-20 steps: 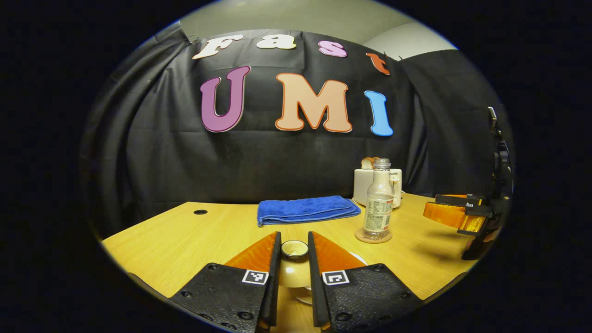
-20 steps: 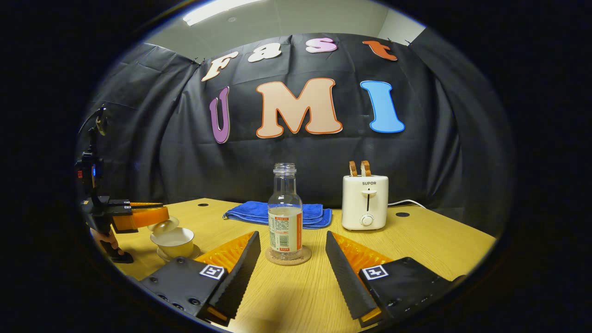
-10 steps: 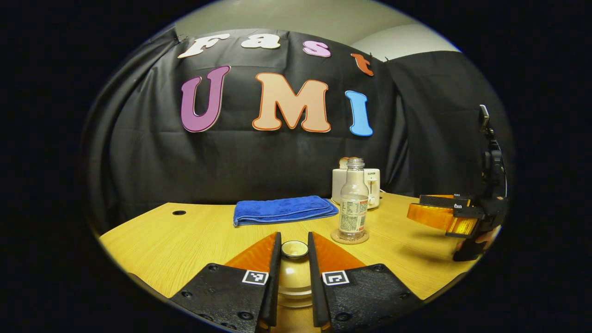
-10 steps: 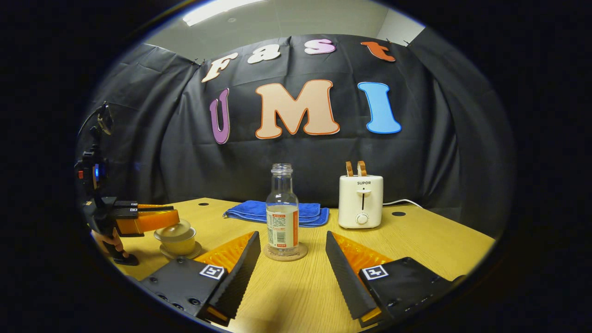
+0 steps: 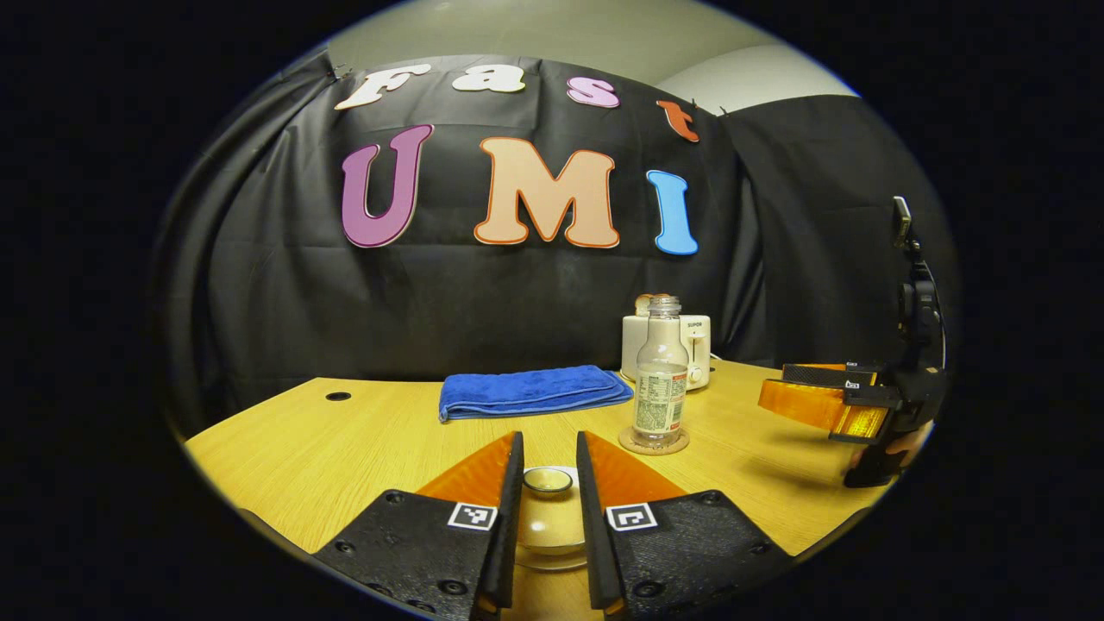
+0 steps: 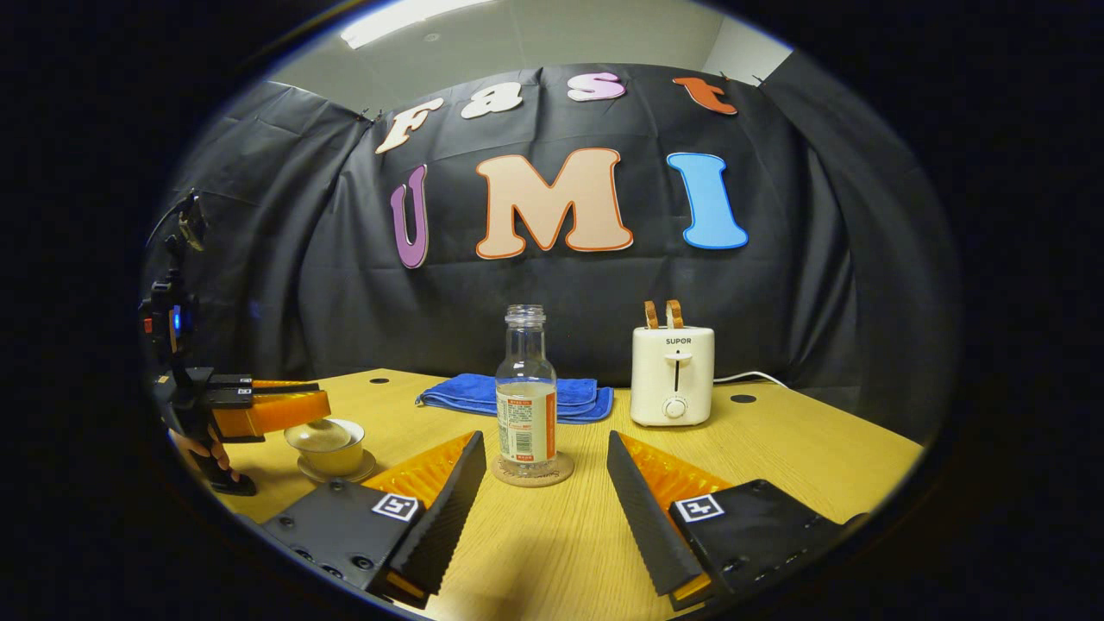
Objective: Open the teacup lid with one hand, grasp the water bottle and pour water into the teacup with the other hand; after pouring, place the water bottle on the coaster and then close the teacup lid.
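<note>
A cream lid with a round knob rests on the teacup, which stands on a saucer at the table's left. My left gripper straddles the knob, its fingers a little apart from it, so it is narrowly open; the same gripper shows from the side just above the lid. The uncapped water bottle, partly filled, stands upright on a round coaster. My right gripper is wide open just short of the bottle. Bottle, coaster and right gripper also appear to the right.
A folded blue towel lies at the back of the wooden table. A white toaster with bread in its slots stands right of it, its cord trailing right. The black cloth wall closes off the back.
The lid came down onto the teacup. The left gripper's fingers then spread slightly off the knob. The right gripper and bottle stayed where they were.
</note>
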